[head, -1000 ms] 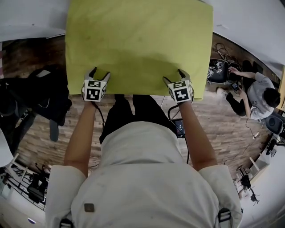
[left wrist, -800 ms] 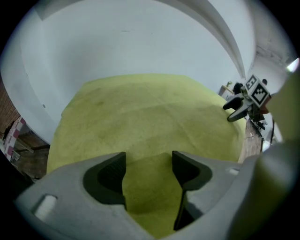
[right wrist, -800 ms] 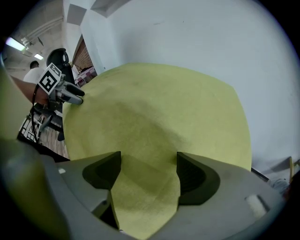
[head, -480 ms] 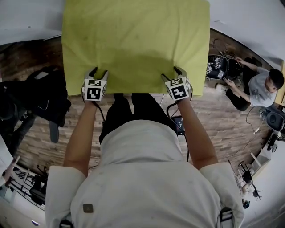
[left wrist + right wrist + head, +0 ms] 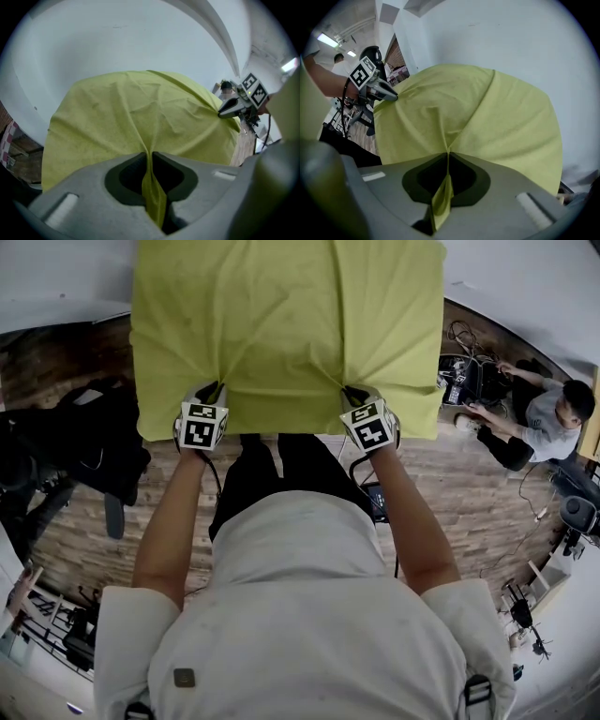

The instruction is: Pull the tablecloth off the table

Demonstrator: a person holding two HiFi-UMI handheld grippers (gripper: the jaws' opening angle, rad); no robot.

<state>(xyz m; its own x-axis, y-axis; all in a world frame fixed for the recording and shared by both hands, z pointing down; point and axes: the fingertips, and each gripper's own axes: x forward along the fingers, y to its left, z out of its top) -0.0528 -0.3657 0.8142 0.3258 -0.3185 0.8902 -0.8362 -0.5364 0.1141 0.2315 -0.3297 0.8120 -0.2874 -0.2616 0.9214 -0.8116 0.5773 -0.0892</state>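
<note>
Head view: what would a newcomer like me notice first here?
The bright yellow-green tablecloth fills the upper middle of the picture. At its near edge the left gripper and right gripper have just closed their jaws, each pinching a fold of cloth, with creases fanning away from them. At the far right a person sits low on the wooden floor.

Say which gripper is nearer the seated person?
The right gripper; the person sits on its side, the left gripper opposite. Both just closed on the cloth.
</note>
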